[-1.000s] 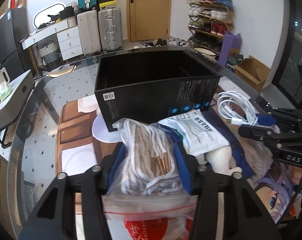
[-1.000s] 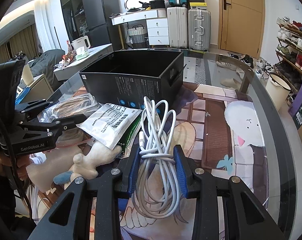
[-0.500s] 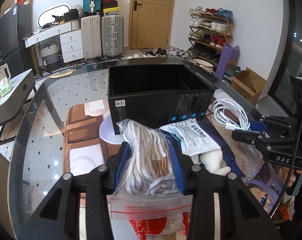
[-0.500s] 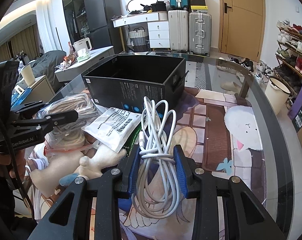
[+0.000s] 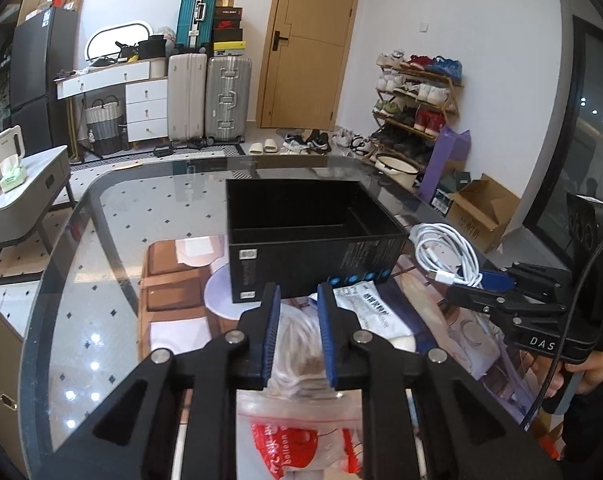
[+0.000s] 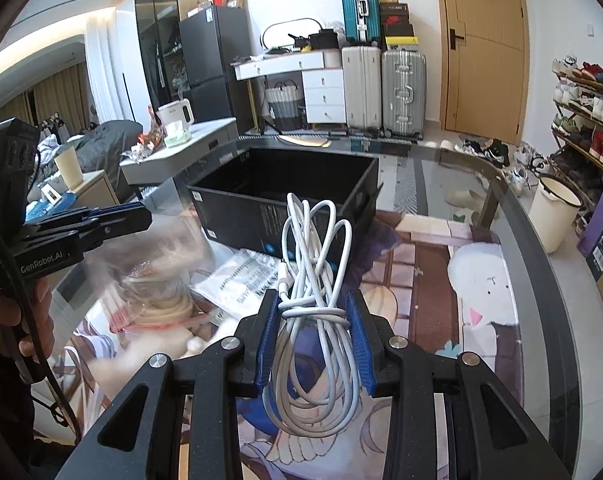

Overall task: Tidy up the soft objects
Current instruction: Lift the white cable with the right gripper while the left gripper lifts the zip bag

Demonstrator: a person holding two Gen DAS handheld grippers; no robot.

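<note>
**Ana:** Left wrist view has the left claw [image 5: 297, 332] pinched tight on a clear zip-lock plastic bag [image 5: 301, 364] stuffed with pale striped cord, red print low on it. The bag hangs clear of the round glass-topped table [image 5: 101, 280].

**Ben:** And the right claw [image 6: 313, 332]?

**Ana:** Narrowed on a bundled white charging cable [image 6: 317, 280], loops sticking up at twelve o'clock and sagging toward six. I'd judge both items are picked and the carry to the open black rectangular cardboard box [image 5: 301, 240] is the step in hand.

**Ben:** Next move?

**Ana:** Probably lifting each load over the near rim at twelve o'clock, then letting go inside. The bag sags, so it needs height to clear that wall.

**Ben:** Room?

**Ana:** The box looks empty. From the right wrist view, the other handheld unit sits at nine o'clock, near enough to crowd the opening if both go in together. A flat white printed packet [image 6: 245, 276] and a cream plush toy [image 6: 173, 344] lie between the claws and box. Bare glass spreads at three o'clock.
</note>
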